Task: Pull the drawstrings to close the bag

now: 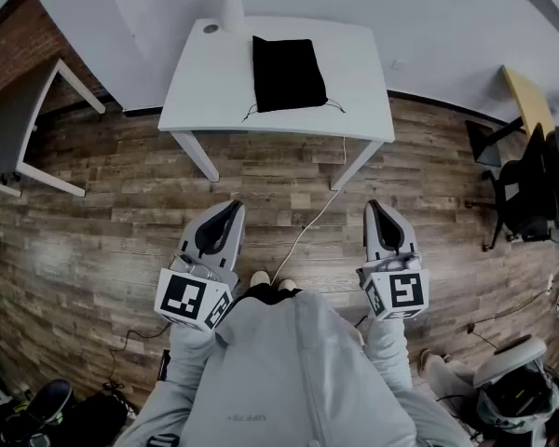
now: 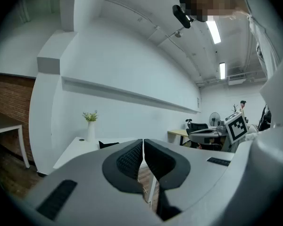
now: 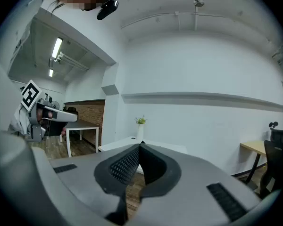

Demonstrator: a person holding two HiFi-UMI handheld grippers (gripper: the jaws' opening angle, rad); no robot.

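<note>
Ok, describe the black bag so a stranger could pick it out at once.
Find the white table against the white wall. On its top, near the middle, lies a flat black bag. It is the only dark thing there, with thin drawstrings trailing from its near corners, unlike the white vase at the back edge.

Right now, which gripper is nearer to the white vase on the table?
Left. The left gripper hangs over the floor, almost straight out from the vase, short of the table. The right gripper is as far back but off to the right.
</note>
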